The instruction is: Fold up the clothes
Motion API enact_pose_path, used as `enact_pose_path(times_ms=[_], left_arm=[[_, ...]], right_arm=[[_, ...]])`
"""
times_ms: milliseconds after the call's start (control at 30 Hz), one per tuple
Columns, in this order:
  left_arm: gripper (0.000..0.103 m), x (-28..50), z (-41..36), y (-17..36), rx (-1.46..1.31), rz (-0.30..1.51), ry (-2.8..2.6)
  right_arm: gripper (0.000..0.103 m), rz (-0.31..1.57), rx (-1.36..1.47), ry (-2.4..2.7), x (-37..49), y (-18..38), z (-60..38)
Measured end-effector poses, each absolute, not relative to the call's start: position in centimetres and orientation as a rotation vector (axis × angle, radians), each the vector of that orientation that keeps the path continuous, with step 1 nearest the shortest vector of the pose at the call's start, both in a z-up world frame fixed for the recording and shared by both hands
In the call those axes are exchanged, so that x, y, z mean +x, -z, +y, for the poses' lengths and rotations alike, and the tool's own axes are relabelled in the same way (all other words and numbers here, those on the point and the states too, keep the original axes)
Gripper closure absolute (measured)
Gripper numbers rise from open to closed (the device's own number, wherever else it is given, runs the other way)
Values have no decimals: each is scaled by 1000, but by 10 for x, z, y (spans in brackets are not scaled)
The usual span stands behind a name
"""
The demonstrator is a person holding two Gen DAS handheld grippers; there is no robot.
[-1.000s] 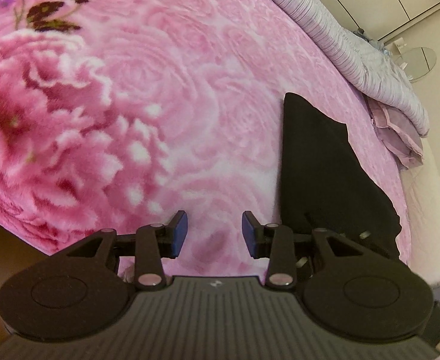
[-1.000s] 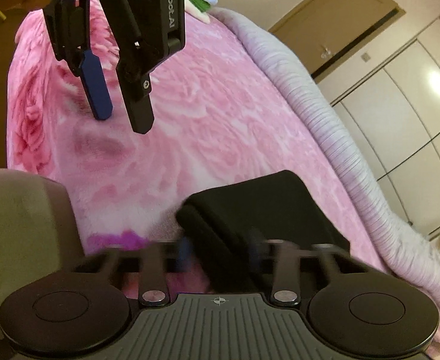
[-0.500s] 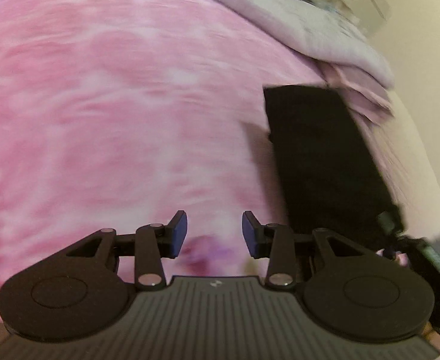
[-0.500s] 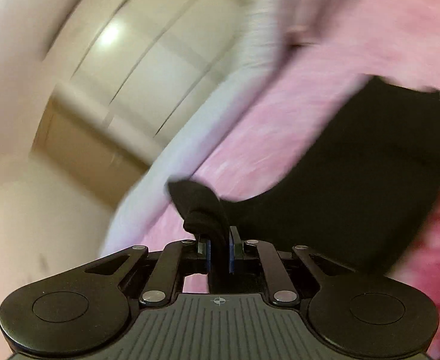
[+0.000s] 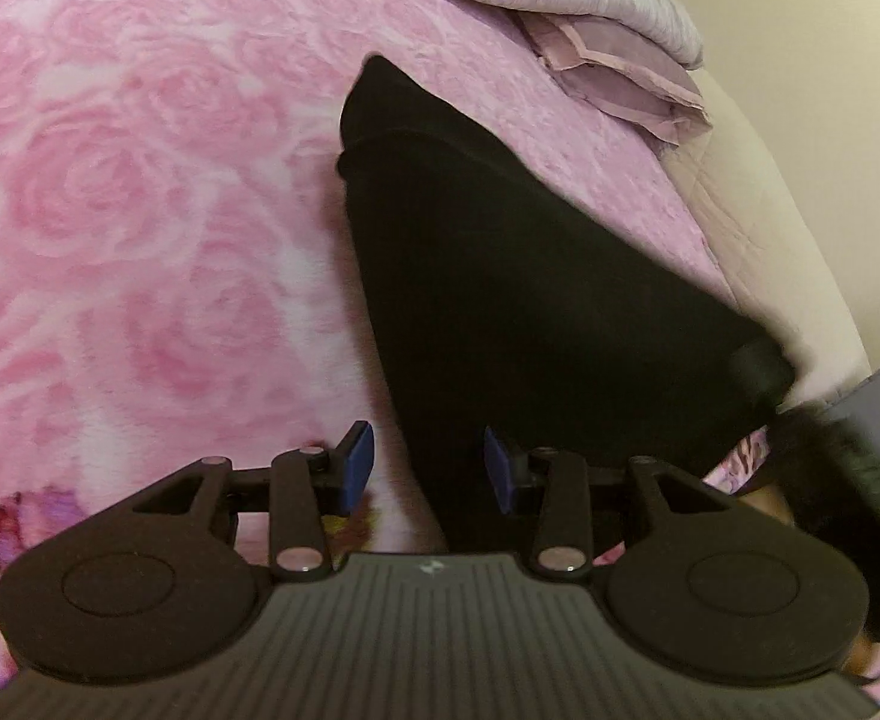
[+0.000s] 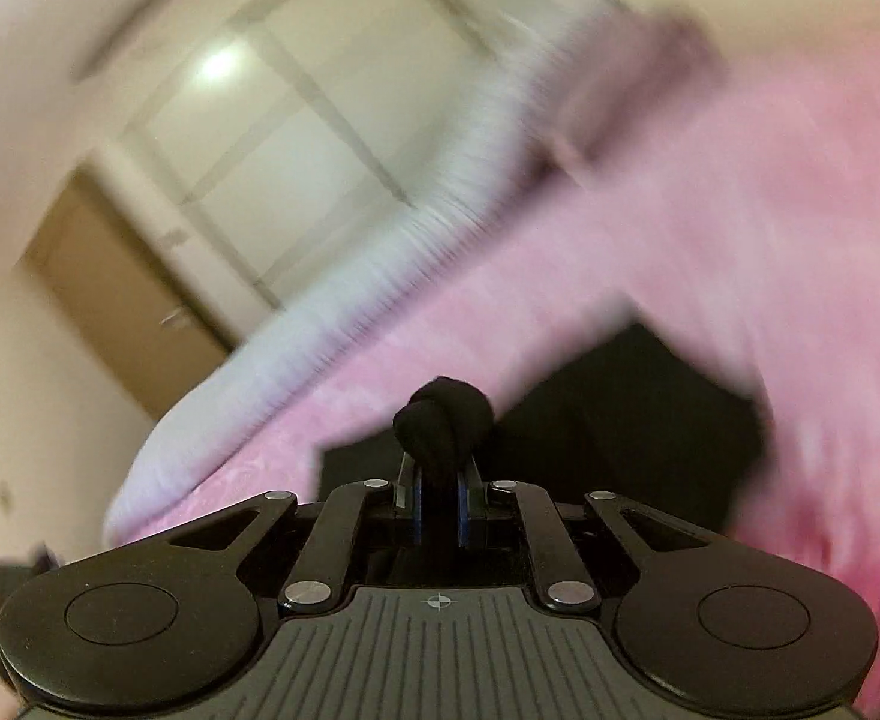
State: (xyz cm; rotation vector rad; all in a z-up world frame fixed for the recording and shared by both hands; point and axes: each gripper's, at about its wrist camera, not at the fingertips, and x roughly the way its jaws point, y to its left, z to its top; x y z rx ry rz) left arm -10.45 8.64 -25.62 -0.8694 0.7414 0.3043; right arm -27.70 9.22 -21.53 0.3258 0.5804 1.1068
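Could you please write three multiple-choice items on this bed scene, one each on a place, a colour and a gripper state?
1. Where does the black garment lie?
A. on the pink rose blanket
B. on a wooden chair
C. inside a drawer

2. What colour are the left gripper pads?
A. red
B. blue
C. white

3. How is the right gripper set?
A. wide open and empty
B. shut on a bunched corner of the garment
C. shut on the grey quilt

Answers: 1 A, the cloth is spread over the rose pattern; 2 B, both pads show blue; 3 B, a black knot of fabric sticks out between its closed fingers.
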Motion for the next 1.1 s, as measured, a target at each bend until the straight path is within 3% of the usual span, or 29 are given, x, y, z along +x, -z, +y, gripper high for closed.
enact_pose_path(times_ms=[33, 133, 267, 467, 567, 667, 767, 800, 1100], left_arm=[[68, -102, 84, 254, -867, 738, -296], [68, -95, 78, 251, -863, 738, -279], [68, -100, 78, 258, -866, 779, -308], [68, -118, 87, 270, -897, 798, -367], [68, -123, 87, 275, -908, 805, -376], [68, -132, 84, 275, -906, 816, -388], [68, -143, 82, 272, -903, 822, -405], [68, -147, 81, 271, -899, 824, -415], [68, -189, 64, 244, -854, 798, -432]], right_arm=[[94, 510, 296, -1124, -282, 204, 89], [94, 608, 285, -991, -264, 218, 74], [94, 897, 436, -779, -224, 282, 55], [94, 732, 407, -800, -220, 249, 60], [94, 871, 382, -716, -206, 280, 66], [83, 957, 495, -682, -200, 299, 55], [58, 964, 540, -674, -208, 288, 47], [55, 967, 538, -657, -213, 282, 44], [55, 1063, 560, -670, -276, 270, 22]])
